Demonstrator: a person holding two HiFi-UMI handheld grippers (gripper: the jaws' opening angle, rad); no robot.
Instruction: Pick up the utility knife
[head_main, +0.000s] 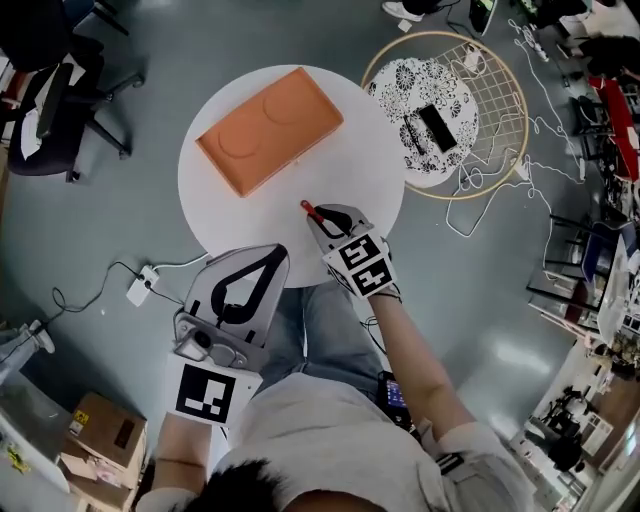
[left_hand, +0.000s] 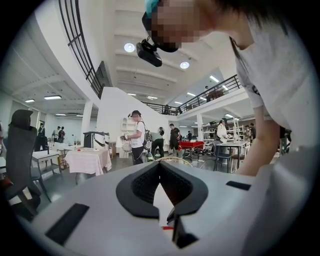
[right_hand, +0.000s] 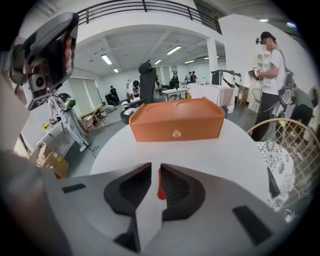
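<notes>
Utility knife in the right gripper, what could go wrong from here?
1. The right gripper is shut on the utility knife with only a thin red sliver showing between its jaws; it could twist or slip on lifting.
2. The grip is at the near edge of the white table, just above the person's lap; a dropped knife could land there.

Orange box (head_main: 270, 130), white table (head_main: 372, 190), seemingly red utility knife (head_main: 310, 210).

2 grippers (head_main: 275, 252) (head_main: 320, 216), 1 utility knife (head_main: 306, 208), 1 orange box (head_main: 270, 130), 1 tbl (head_main: 230, 215).
</notes>
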